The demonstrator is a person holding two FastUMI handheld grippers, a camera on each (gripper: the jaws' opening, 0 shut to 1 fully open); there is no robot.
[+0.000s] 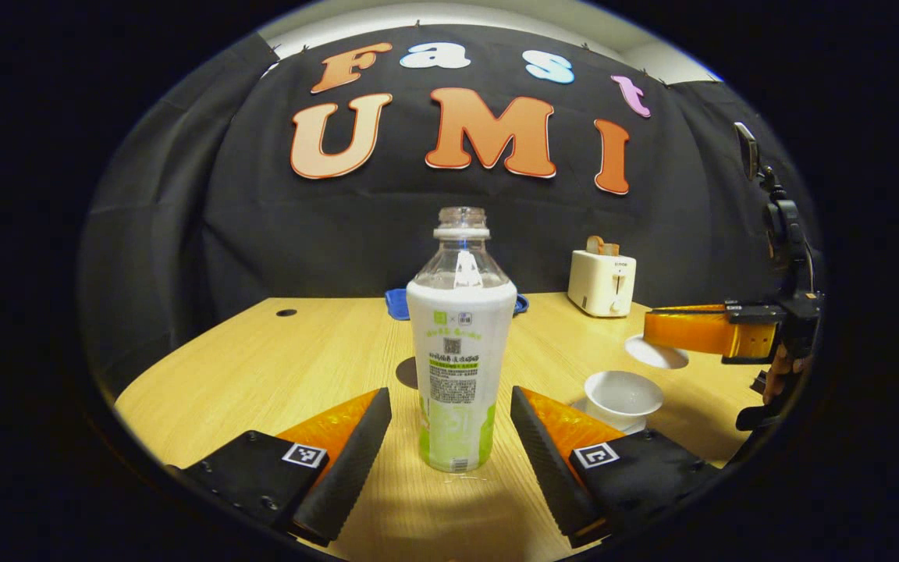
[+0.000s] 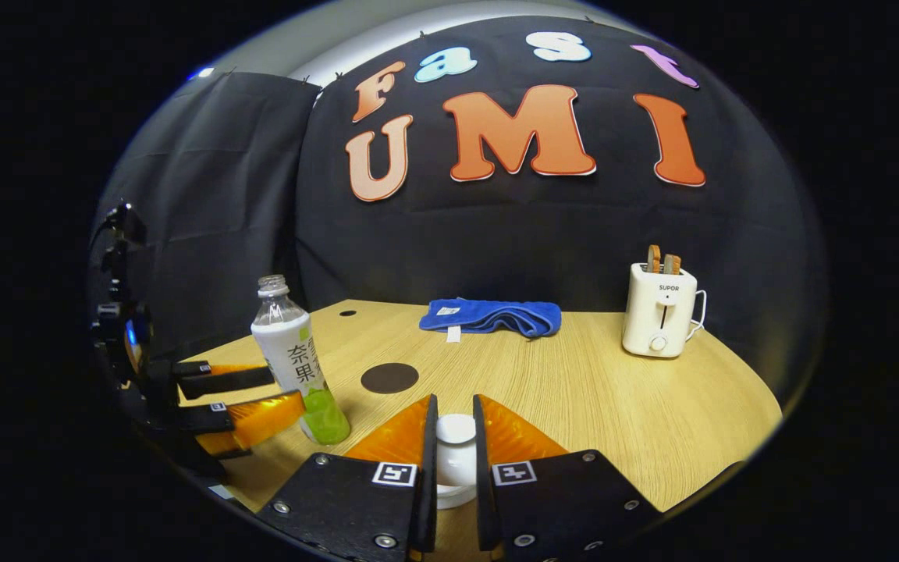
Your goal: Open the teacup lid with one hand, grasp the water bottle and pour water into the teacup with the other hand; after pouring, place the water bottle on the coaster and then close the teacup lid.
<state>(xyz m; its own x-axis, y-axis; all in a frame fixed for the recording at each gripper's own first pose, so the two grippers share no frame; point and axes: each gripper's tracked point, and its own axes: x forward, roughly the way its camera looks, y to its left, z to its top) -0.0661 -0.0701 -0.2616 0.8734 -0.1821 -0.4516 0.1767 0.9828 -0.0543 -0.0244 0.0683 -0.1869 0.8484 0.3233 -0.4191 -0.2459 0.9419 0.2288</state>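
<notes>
- Bottle [image 1: 461, 343] standing uncapped between left gripper's [image 1: 449, 437] spread jaws; likely light, crushable, best squeezed gently mid-label.
- Right gripper [image 2: 454, 453] pinching teacup lid [image 2: 456, 449] knob; probably fragile.

The tabletop [image 2: 613, 390] looks like pale wood grain with a smooth, faint sheen. On it, the water bottle [image 1: 461, 343] is clear glossy plastic under a printed wrap, the teacup [image 1: 623, 396] beside it glazed white, and the towel [image 2: 490, 316] behind it soft matt cloth.

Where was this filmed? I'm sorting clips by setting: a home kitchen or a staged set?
Likely a staged booth, not a kitchen: a wooden table backed by black cloth wall, set with household props, a toaster, a blue towel and a water bottle.
</notes>
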